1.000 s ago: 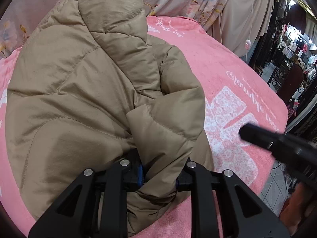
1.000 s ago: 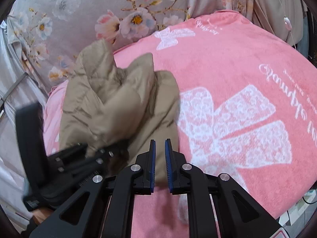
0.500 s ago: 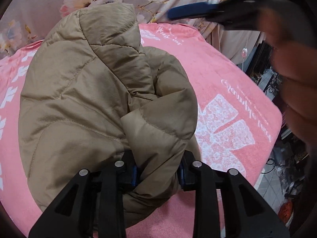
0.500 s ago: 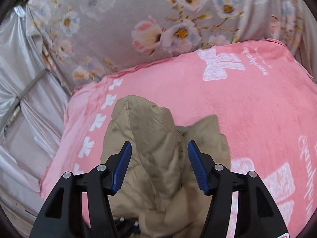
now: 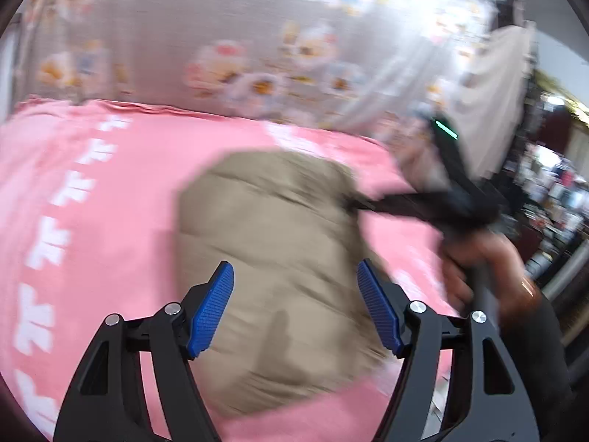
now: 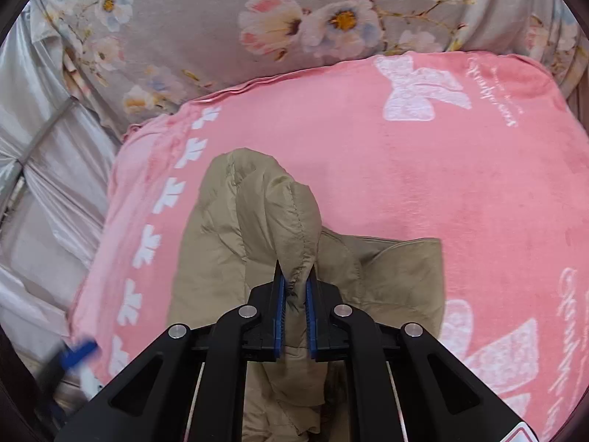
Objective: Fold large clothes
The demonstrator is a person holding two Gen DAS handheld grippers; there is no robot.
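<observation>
Left tool (image 5: 294, 309) has let go of tan padded jacket (image 6: 257, 243), jaws opening, empty. Right tool (image 6: 294, 294) closing on raised fold. Jacket bunched mid-bed on pink blanket (image 6: 405, 169). Next: lay fold flat.

- Padded quilted jacket (image 6: 228, 258): plain tan-beige, stitched seams in the same colour.
- Plush blanket (image 6: 368, 169) on the bed: pink, printed with white bows and white script.
- Hanging curtain (image 6: 206, 18): grey, with pink, white and yellow flowers.
- Gripper pads (image 5: 211, 313): ribbed blue, on black arms.
</observation>
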